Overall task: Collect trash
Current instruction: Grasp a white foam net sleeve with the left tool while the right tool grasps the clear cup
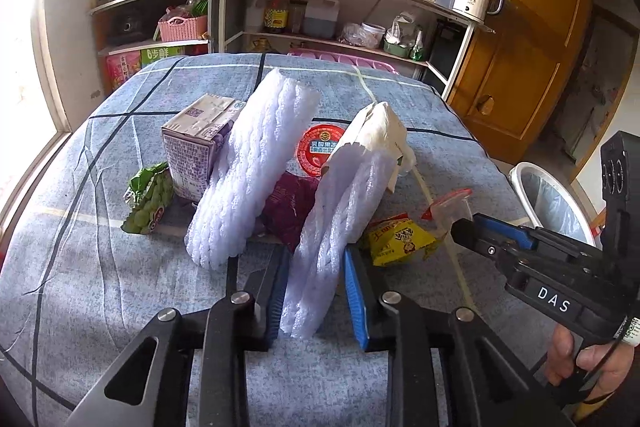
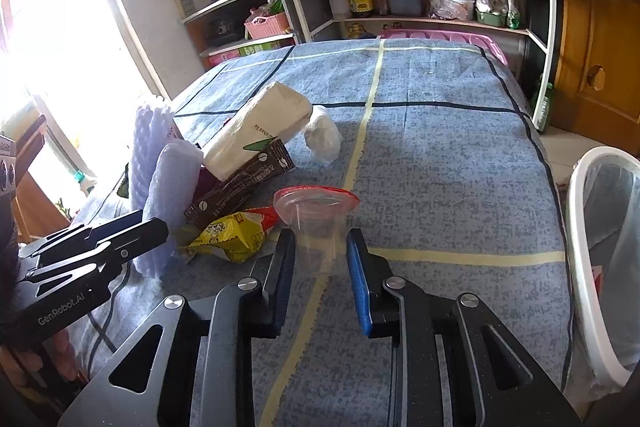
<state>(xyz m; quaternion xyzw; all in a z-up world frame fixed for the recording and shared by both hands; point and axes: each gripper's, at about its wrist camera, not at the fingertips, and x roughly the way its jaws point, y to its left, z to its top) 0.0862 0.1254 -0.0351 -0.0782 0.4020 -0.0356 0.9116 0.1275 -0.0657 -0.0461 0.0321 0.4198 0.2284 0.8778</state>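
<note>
Early stage: my left gripper (image 1: pixel 314 291) clamps a foam sleeve (image 1: pixel 336 227), my right gripper (image 2: pixel 320 259) pinches the clear cup (image 2: pixel 316 223), rest of trash still piled on table (image 2: pixel 440 167), bin (image 2: pixel 592 267) at right.

The right tongs (image 1: pixel 466 233) carry a label reading "DAS". The left tongs (image 2: pixel 160 227) carry "GenRobot.AI". A green box (image 1: pixel 162 55) on the far shelf shows "6".

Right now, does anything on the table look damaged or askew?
Yes. The yellow snack wrapper lies crumpled and torn open, and the white paper pack leans tilted on the brown carton. Nothing looks spilled on the tablecloth.
</note>
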